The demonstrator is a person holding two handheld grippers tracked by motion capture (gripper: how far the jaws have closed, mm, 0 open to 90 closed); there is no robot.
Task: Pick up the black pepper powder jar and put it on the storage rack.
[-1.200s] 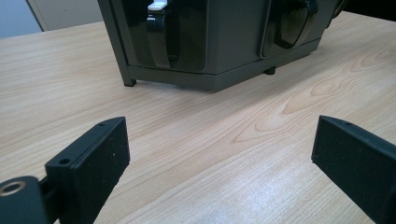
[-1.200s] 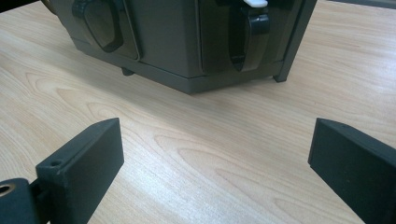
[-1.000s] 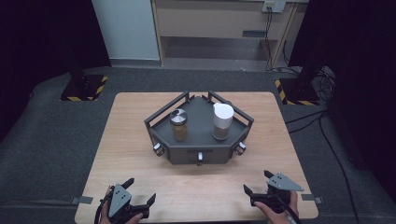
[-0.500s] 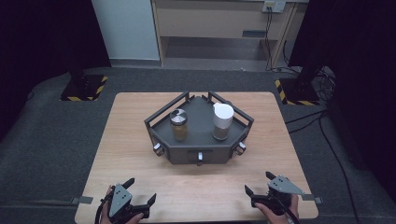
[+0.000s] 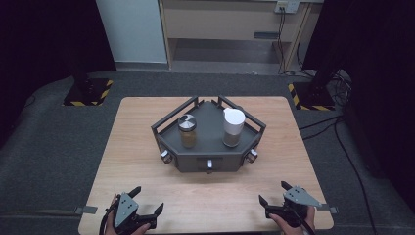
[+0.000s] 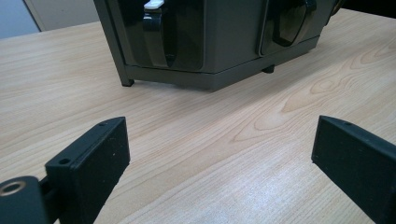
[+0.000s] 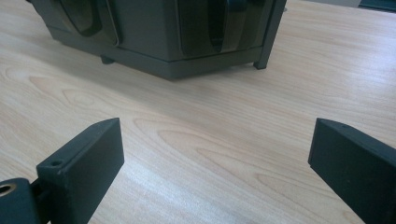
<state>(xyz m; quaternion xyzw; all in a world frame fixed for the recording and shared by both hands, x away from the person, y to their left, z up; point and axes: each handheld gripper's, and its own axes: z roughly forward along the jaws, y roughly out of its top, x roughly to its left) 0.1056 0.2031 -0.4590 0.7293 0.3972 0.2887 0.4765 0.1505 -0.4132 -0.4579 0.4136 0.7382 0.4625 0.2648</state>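
Observation:
A dark grey railed tray stand (image 5: 208, 156) sits mid-table. On it stand a glass jar with a metal lid (image 5: 187, 130) at the left and a white-capped container (image 5: 232, 127) at the right. My left gripper (image 5: 146, 199) rests near the table's front left edge, jaws wide open and empty. My right gripper (image 5: 273, 192) rests at the front right, likewise open and empty. In the left gripper view the stand (image 6: 210, 42) lies ahead of the gripper (image 6: 219, 154). In the right gripper view the stand (image 7: 159, 32) is ahead of the gripper (image 7: 215, 154).
The wooden table (image 5: 137, 147) has bare surface between the stand and both grippers. Knobs (image 5: 209, 165) stick out of the stand's front faces. Black posts with hazard-striped bases (image 5: 88, 93) stand on the floor beyond the table's far corners.
The right gripper has drifted slightly down and right toward the table's front edge. The left gripper and the stand have not moved.

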